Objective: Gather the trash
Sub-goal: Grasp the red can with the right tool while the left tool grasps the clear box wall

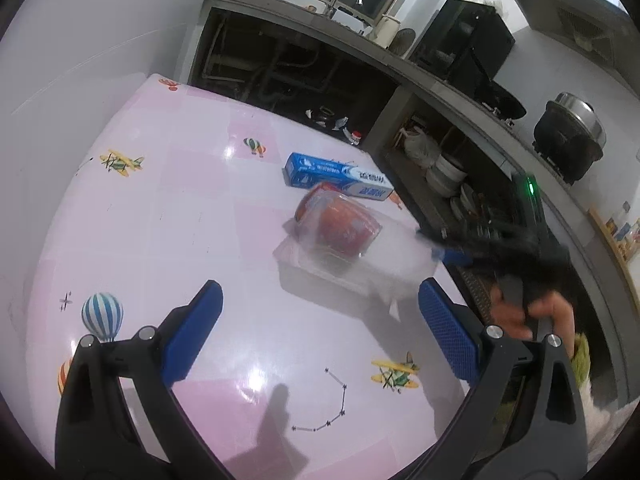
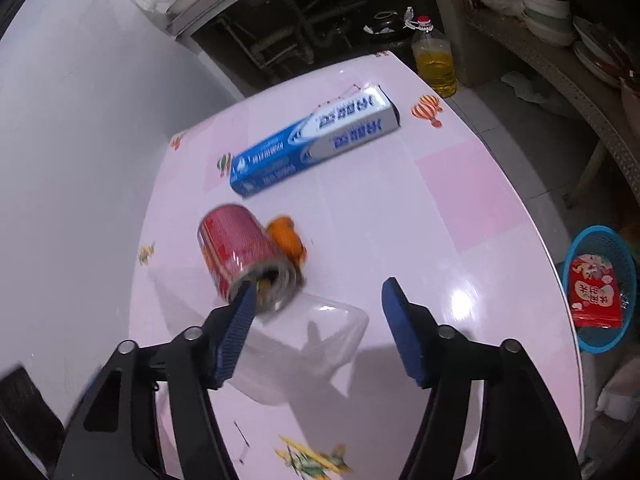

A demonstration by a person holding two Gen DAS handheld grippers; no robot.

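Our right tool (image 2: pixel 316 300), spread, has the red can (image 2: pixel 244 252) just ahead-left, its long axis pointing back at us, open end touching one finger.

Blue and white box (image 2: pixel 316 144) with blurred Chinese lettering, red packet (image 2: pixel 596 294) in blue basket (image 2: pixel 600 240) with unreadable Chinese characters

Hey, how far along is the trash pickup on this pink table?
Done: one red packet already lies in the blue basket beside the table. In hand: nothing yet; the right gripper hovers open over the clear plastic tray, one finger by the red can. Left: can, tray, orange peel, blue box. The left gripper is open and empty.
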